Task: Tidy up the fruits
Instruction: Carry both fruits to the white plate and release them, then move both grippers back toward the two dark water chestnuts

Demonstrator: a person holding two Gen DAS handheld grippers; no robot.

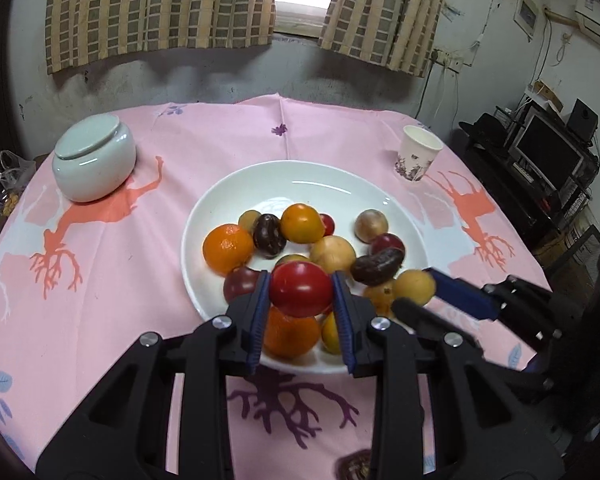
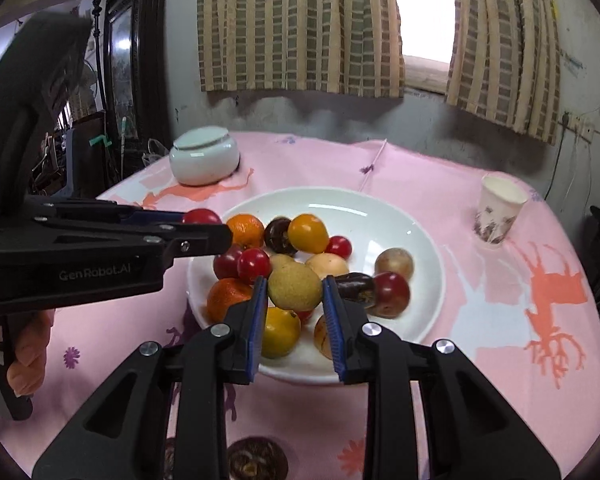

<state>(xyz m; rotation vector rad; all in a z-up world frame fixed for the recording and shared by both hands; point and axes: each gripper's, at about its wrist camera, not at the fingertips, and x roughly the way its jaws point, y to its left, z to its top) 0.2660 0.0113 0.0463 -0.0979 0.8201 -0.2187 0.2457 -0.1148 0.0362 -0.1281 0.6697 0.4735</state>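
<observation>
L gripper (image 1: 300, 300) angling down over plate (image 1: 220, 200), pinching red tomato (image 1: 300, 288); R gripper (image 2: 295, 300) likewise, pinching tan fruit (image 2: 295, 286).

The scene is viewed from two fisheye cameras mounted behind the tongs, both angled downward and held close over the desk (image 1: 112, 320). The white plate (image 1: 340, 180), lidded jar (image 1: 94, 160), paper cup (image 1: 418, 154) and curtained window are shared by both views.
</observation>
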